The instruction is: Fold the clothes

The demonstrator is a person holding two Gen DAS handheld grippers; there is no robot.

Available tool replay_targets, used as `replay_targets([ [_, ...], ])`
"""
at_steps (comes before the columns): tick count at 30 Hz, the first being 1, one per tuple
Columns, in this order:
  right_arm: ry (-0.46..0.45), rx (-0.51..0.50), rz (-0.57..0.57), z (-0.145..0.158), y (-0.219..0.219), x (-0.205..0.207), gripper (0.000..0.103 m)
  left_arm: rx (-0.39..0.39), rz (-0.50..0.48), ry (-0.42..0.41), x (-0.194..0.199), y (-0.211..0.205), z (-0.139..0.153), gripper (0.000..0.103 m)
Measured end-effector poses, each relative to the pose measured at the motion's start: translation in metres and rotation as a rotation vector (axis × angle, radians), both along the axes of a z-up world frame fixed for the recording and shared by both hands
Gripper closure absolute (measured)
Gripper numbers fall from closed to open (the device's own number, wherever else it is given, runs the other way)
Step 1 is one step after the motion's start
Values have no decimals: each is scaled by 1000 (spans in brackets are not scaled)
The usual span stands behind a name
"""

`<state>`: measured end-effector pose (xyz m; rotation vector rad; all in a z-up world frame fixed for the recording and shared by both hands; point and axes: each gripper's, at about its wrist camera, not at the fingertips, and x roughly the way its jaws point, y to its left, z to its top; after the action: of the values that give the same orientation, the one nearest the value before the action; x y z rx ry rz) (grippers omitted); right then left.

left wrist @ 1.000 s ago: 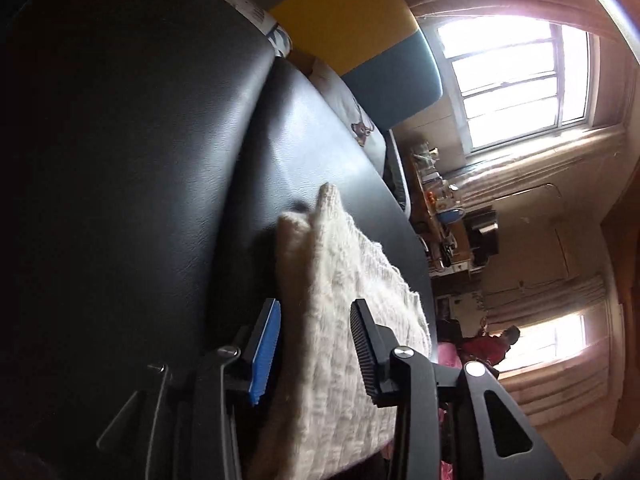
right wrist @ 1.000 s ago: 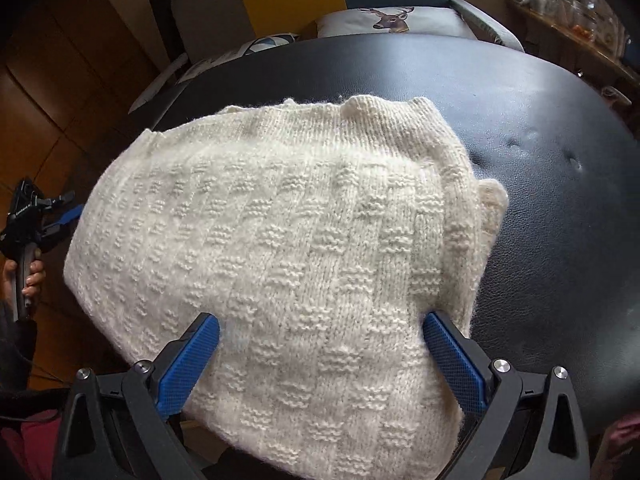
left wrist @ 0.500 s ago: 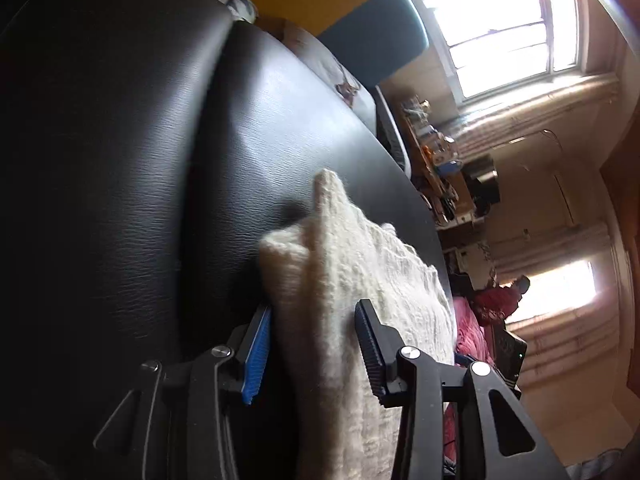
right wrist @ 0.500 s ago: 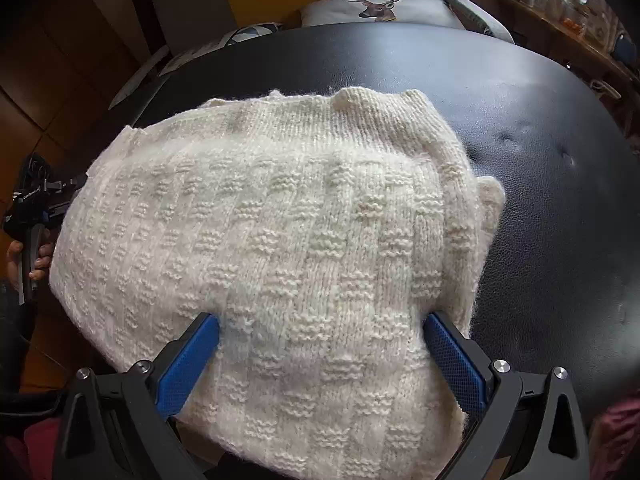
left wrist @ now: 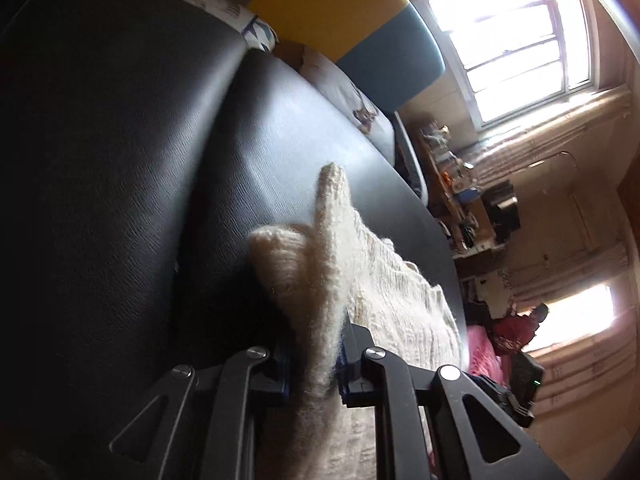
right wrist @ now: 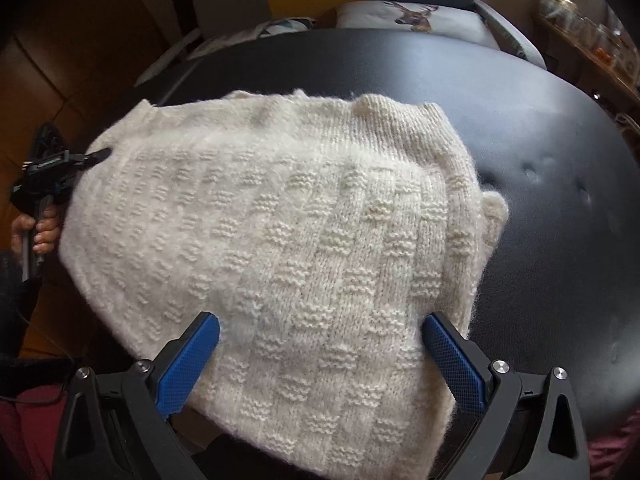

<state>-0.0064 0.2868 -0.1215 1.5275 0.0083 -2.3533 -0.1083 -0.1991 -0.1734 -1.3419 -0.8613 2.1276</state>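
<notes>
A cream knitted sweater lies bunched in several layers on a black padded table, its near part hanging over the table's front edge toward the person. The left tool is clenched on a thick fold at the garment's left side, the wool pinched tight between its blue pads; seen from the right wrist, that left tool bites the sweater's far-left edge, with the hand gripping its handle below. The right tool stands wide apart over the near part of the knit, its blue fingers flanking the cloth without closing on it. As a judgement, the folding is partway along: the body looks doubled over, and a cuff or corner pokes out at the right side, so the bundle is not yet a neat, squared stack, and smoothing or a further fold seems left to do. No basket, box or drawer for clothes shows in either view; a deer-print cushion sits beyond the table.
</notes>
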Motion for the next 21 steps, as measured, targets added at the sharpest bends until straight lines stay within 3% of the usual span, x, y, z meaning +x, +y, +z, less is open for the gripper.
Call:
replay_targets([
  [3,45,-7,91,13,-2,0,4,-38,14,22,-4,-8,17,88],
  [6,90,-15,181,27,-5,-1,21,-85,22,35,-8,-13,36,88],
  [9,72,3,263,22,-4,-9,36,-105,26,39,-9,-15,51,88],
  [15,-7,174,417,-25,-6,-33,35,-47,19,40,3,-8,77,88],
  [21,6,119,365,-35,11,-36,28,57,12,41,16,14,107,89],
])
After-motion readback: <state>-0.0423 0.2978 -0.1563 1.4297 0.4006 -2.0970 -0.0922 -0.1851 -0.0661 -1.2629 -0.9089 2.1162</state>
